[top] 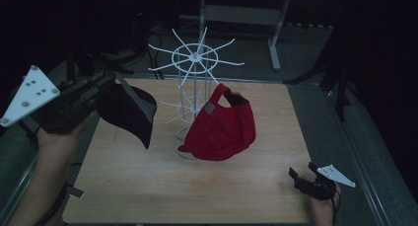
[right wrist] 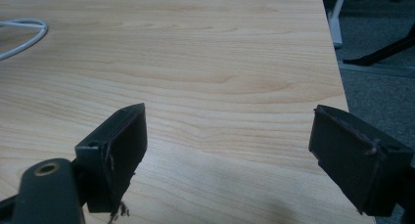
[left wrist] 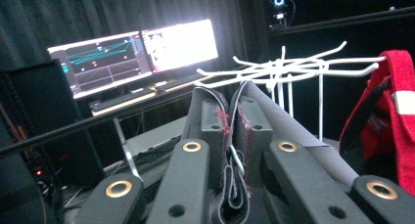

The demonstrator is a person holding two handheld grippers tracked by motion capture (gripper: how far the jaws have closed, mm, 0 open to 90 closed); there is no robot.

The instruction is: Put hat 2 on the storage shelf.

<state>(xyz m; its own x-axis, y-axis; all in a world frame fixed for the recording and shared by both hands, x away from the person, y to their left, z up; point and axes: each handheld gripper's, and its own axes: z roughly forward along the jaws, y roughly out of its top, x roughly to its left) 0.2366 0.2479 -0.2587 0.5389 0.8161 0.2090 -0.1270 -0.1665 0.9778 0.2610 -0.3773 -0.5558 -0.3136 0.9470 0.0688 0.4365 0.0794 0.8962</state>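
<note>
Left claw [top: 106,85] pinches the black cap [top: 129,113] by its strap — a loose grip drops it short of the white rack [top: 196,56]. Right claw [right wrist: 230,155] sits spread over the desk [top: 162,181] — idle.

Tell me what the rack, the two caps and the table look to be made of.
White rack: thin bent rods, likely coated metal wire. Red cap and black cap: soft matte fabric, sagging and creased, with visible stitching. Table: pale wood grain, possibly laminate.

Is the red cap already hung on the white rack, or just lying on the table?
Hung. The red cap dangles by its back strap from a prong of the white rack; whether its lower edge touches the table cannot be told.
</note>
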